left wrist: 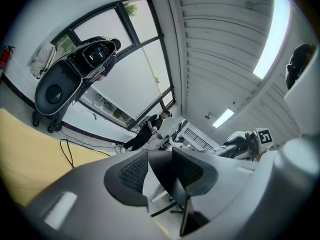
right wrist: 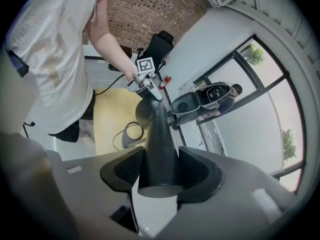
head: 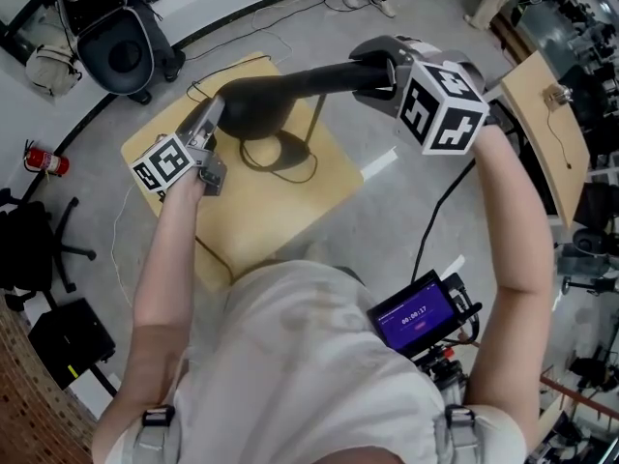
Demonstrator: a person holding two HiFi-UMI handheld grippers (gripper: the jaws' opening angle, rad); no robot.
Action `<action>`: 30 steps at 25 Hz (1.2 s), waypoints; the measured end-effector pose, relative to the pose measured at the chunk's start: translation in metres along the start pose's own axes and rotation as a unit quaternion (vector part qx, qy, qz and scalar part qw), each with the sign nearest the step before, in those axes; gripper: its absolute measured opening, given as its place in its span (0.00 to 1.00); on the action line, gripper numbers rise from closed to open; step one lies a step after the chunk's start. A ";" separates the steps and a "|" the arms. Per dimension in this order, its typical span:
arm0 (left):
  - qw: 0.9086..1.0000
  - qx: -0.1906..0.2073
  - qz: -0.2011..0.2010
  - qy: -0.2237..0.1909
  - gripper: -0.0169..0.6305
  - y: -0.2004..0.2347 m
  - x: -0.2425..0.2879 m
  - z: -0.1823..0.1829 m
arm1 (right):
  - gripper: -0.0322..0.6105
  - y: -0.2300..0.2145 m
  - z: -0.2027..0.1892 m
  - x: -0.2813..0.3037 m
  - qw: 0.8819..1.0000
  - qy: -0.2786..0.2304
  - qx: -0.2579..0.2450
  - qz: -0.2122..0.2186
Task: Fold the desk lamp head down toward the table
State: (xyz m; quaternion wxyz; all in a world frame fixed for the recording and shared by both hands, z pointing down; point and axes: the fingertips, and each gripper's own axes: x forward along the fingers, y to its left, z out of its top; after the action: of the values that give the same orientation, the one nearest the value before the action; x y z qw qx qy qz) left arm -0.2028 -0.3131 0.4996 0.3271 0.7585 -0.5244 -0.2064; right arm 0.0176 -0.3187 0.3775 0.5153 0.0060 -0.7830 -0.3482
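Observation:
A black desk lamp stands on a small yellow table (head: 253, 222), its ring base (head: 280, 155) and thin stem (head: 314, 124) under the long cone-shaped lamp head (head: 290, 87), which lies nearly level. My right gripper (head: 372, 71) is shut on one end of the head; in the right gripper view the black cone (right wrist: 159, 149) fills the gap between the pads of the gripper (right wrist: 160, 170). My left gripper (head: 215, 114) is at the head's other, wider end. There a black edge of the lamp head (left wrist: 170, 176) sits between the pads of the gripper (left wrist: 165, 171).
A black scooter-like machine (head: 116, 51) stands beyond the table. A red fire extinguisher (head: 44, 160), a black office chair (head: 29, 249) and a black box (head: 73, 341) are on the floor at left. A wooden table (head: 551, 133) is at right. A purple-screened device (head: 418, 315) hangs at my waist.

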 end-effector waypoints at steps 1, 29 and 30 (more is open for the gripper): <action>1.000 -0.003 -0.002 0.001 0.25 0.001 0.000 -0.001 | 0.42 0.000 0.001 0.000 1.000 0.004 -0.003 0.002; 0.998 -0.043 -0.027 0.043 0.25 0.015 0.020 -0.048 | 0.44 -0.007 0.009 0.003 0.995 0.074 -0.063 0.013; 0.998 -0.043 -0.028 0.044 0.25 0.015 0.019 -0.048 | 0.44 -0.006 0.009 0.003 0.995 0.075 -0.062 0.013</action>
State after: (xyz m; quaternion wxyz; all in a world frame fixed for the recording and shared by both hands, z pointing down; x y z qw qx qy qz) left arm -0.1742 -0.3212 0.5449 0.3764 0.7667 -0.4783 -0.2042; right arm 0.0069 -0.3194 0.3746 0.5763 -0.0102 -0.7192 -0.3880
